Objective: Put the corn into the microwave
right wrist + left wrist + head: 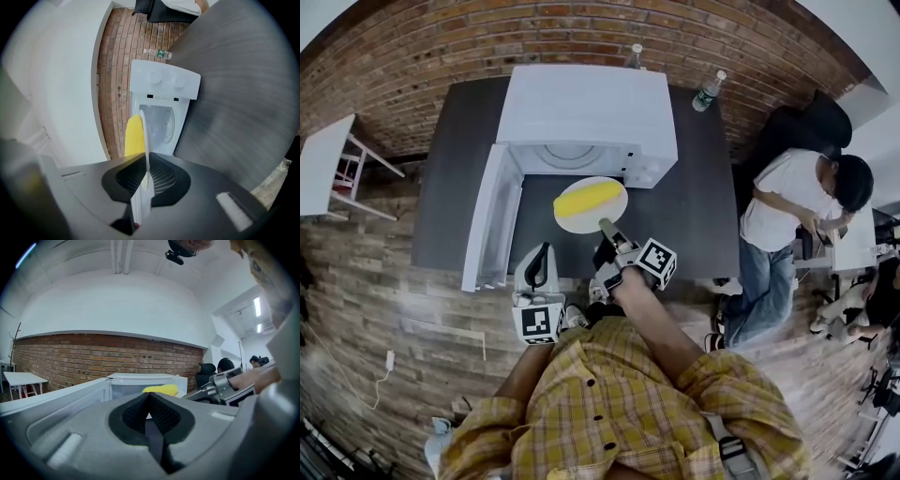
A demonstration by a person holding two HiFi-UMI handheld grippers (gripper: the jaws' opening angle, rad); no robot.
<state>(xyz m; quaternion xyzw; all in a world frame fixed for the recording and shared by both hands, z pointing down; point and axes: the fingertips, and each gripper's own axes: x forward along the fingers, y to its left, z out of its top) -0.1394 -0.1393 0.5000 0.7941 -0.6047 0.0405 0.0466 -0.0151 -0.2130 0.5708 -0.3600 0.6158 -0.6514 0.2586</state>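
Two claws: the right claw (pixel 606 228) grips the plate (pixel 579 223) by its rim (corn (pixel 589 199) on it) before the open microwave (pixel 586 112), seemingly clear of the worktop (pixel 694 206). The left claw (pixel 540 265) is closed, empty.

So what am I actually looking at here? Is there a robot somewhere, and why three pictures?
There is no robot. A person in a checked shirt holds a hand-worked gripper in each hand. The head view comes from a camera on that person's head. It looks down at a dark table with a white microwave, its door swung open. The other two pictures come from small cameras that ride on each gripper and look along its jaws. The right gripper is closed on the rim of a white plate. The plate carries a yellow corn cob and is held in front of the microwave's opening. The left gripper has its jaws together with nothing between them. The patterned cubes are parts of the grippers. Another person is off to the right.
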